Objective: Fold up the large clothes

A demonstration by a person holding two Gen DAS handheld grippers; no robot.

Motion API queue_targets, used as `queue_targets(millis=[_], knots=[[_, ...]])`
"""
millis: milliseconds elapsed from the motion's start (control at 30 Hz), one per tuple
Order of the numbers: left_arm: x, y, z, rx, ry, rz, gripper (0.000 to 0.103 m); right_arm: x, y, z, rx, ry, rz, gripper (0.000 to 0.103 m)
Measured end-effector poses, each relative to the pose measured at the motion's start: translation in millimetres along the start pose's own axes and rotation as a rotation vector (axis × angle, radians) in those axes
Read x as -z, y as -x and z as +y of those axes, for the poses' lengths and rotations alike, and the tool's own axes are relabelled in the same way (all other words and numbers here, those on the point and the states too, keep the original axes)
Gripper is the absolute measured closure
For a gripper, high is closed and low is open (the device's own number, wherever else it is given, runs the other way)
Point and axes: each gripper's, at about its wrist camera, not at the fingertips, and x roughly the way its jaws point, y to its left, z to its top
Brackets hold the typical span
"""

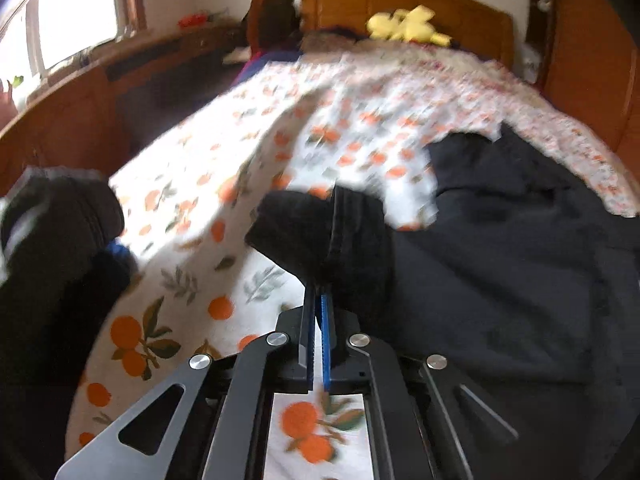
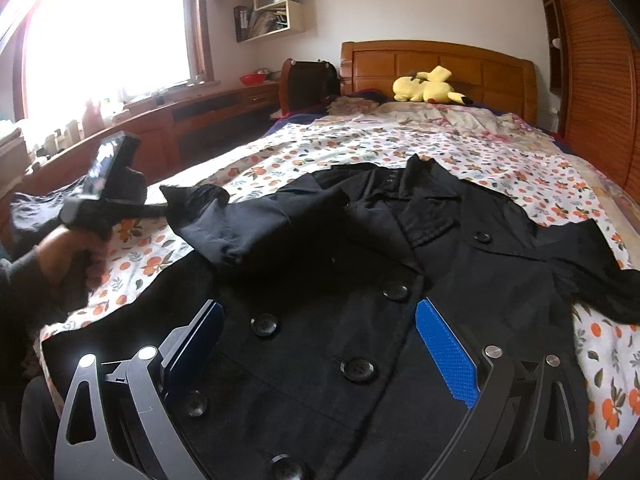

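A black double-breasted coat with large dark buttons (image 2: 360,280) lies front-up and spread across a bed covered by a white sheet printed with oranges and green leaves (image 2: 280,152), its collar toward the carved wooden headboard (image 2: 436,64) and its hem nearest the viewer. The left gripper (image 1: 318,284), held in a person's hand (image 2: 68,256), has its two fingers pressed together on the cuff of the coat's sleeve (image 1: 320,224); the dark cloth bunches between the black finger and the blue-padded one and is lifted clear of the sheet. From the right wrist view that sleeve (image 2: 248,216) runs from the coat's shoulder out toward the left gripper (image 2: 166,206), crossing just above the coat's chest. The right gripper (image 2: 320,340) hangs low over the coat's lower front with its jaws standing wide apart, a blue textured pad (image 2: 448,356) on one side and a darker pad (image 2: 196,344) on the other, nothing between them but the buttoned panel below. The coat's other sleeve (image 2: 592,264) lies flat on the sheet toward the right edge of the bed. A yellow plush toy (image 2: 428,88) rests against the headboard, and a bright window (image 2: 108,28) stands above a long wooden cabinet (image 2: 192,120) along the left wall.
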Motion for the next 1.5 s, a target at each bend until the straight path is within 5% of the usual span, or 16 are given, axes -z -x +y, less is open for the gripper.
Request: queue_targets(millis=[267, 500, 1200, 1333, 1500], knots=[[-17, 93, -72, 0.114, -0.113, -0.178, 0.101, 3, 23, -19, 0.051, -0.025, -0.017, 0.009], [2, 164, -124, 0.214, -0.194, -0.278, 0.101, 1, 42, -27, 0.091, -0.037, -0.033, 0.009], [116, 209, -172, 0.346, -0.291, -0.265, 0.100, -1, 90, -45, 0.172, -0.078, -0.058, 0.009], [134, 205, -171, 0.374, -0.287, -0.247, 0.093, -4, 98, -41, 0.174, -0.069, -0.066, 0.009], [154, 207, -158, 0.385, -0.275, -0.237, 0.051, -5, 98, -31, 0.168, -0.045, -0.061, 0.009]])
